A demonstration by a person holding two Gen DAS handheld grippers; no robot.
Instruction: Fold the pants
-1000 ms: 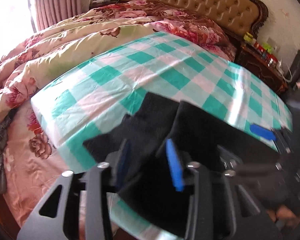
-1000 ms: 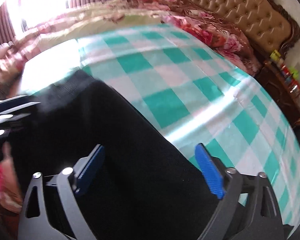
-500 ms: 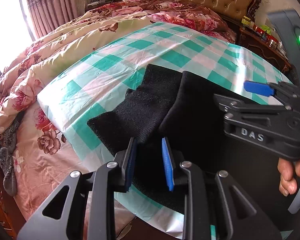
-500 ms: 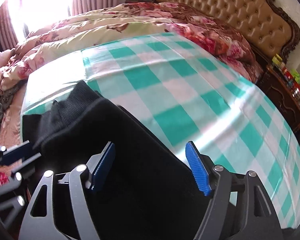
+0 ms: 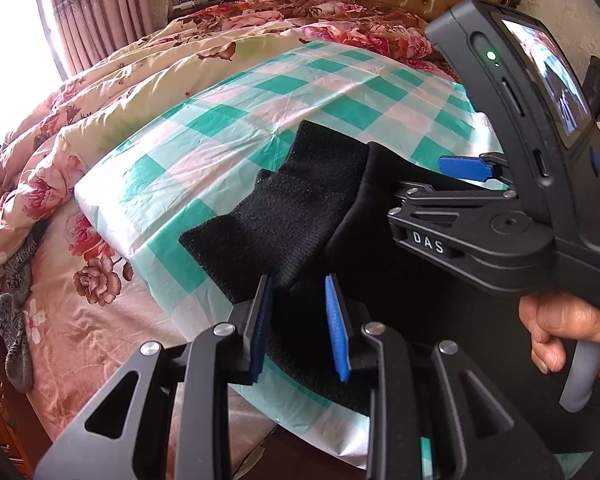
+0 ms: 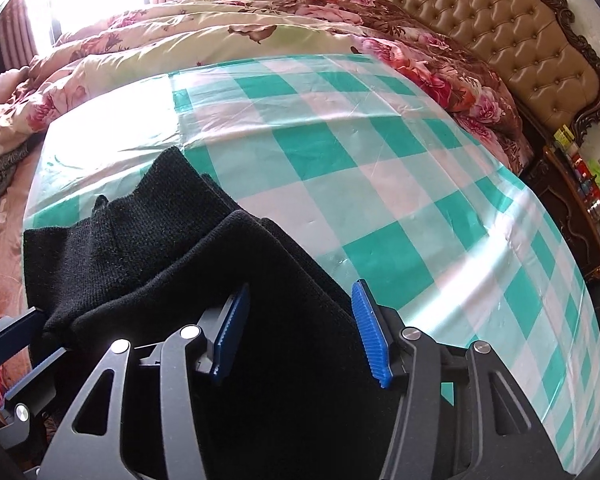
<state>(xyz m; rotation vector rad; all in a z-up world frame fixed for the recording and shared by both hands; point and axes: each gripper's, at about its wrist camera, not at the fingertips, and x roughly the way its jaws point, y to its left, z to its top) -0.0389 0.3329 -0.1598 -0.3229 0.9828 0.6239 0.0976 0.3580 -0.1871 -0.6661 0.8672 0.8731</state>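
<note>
Nearest in the left wrist view, the left gripper has its blue-padded fingers set narrowly apart around a fold of the black knitted pants; whether the pads actually press the cloth I cannot tell. At two o'clock a hand holds the right gripper. In its own view that gripper's jaws have just been closing and stand half spread, with black fabric between them and a gap at each pad. The pants lie at seven o'clock on the green-and-white checked plastic sheet, ribbed cuffs pointing away. Beyond, at twelve, lies a floral quilt, then a tufted tan headboard.
</note>
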